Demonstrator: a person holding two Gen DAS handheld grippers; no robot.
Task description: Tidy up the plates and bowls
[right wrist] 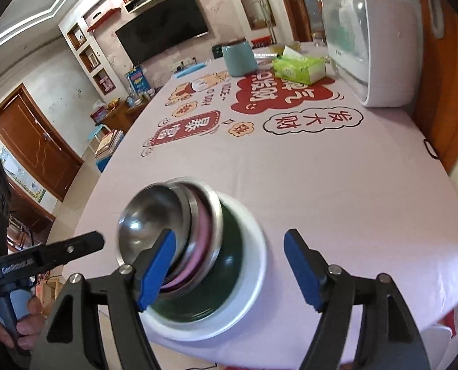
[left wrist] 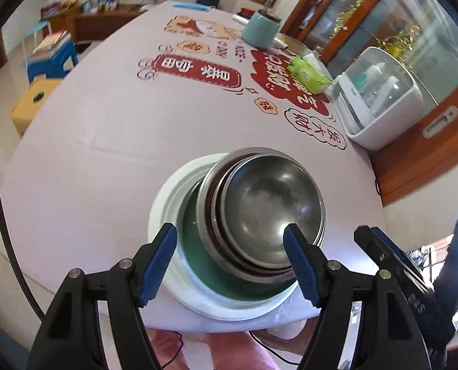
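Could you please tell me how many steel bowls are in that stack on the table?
2 for certain: the top steel bowl, and a wider steel bowl beneath it with a pink layer between. Both sit inside the white bowl; more may be hidden.

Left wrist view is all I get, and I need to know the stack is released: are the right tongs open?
Observer: Yes. The right tongs stand open with nothing between their pads.
Operator: Where is the stack relative to them?
Observer: The bowl stack sits off to their left, partly behind the left finger.
Operator: What's nested in it?
Observer: From this side a pink dish shows between the steel bowls.
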